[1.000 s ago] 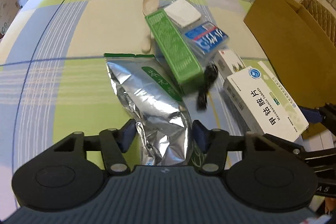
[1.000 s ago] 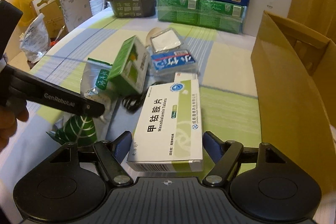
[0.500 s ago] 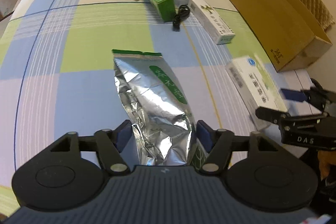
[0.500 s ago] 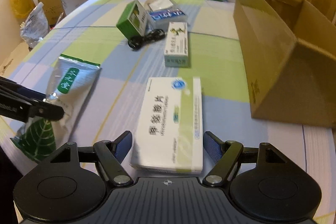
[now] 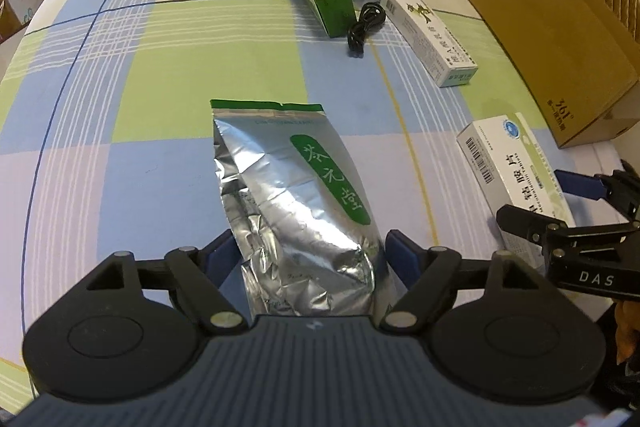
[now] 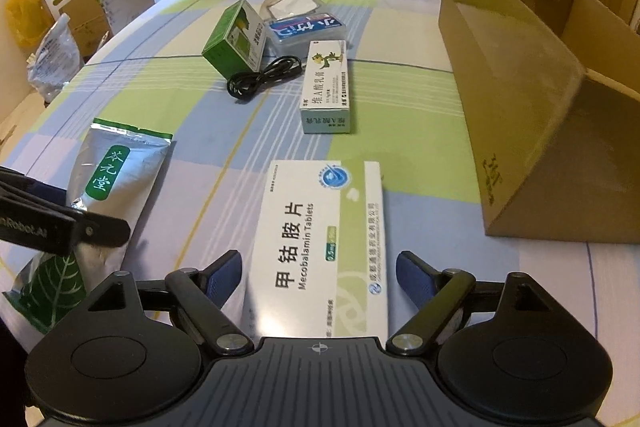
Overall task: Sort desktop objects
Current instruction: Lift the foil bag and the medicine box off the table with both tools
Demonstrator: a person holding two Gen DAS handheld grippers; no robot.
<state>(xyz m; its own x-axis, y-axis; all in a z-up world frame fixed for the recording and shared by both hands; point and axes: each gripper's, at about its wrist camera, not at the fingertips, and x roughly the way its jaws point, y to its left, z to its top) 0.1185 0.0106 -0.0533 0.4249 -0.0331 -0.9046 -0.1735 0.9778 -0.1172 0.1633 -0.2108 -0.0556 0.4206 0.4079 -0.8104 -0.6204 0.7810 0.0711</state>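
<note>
A silver foil tea pouch (image 5: 296, 195) with a green label lies flat on the checked tablecloth. My left gripper (image 5: 310, 255) is open around its near end, with a small gap at each pad. A white Mecobalamin tablet box (image 6: 320, 247) lies flat on the cloth, and my right gripper (image 6: 318, 271) is open around its near end, pads just clear of its sides. The pouch (image 6: 112, 179) lies left of the box, partly behind the left gripper's finger (image 6: 80, 227). In the left wrist view the box (image 5: 508, 167) sits at the right.
An open brown cardboard box (image 6: 532, 99) stands at the right. Farther back lie a white ointment carton (image 6: 326, 87), a coiled black cable (image 6: 264, 77), a green carton (image 6: 236, 41) and a clear case with a blue label (image 6: 304, 27). Stacked packages line the far edge.
Both grippers drew back towards the table's near edge, carrying pouch and tablet box out of the cluster. Both items now rest on the cloth, and both sets of fingers have widened slightly.
</note>
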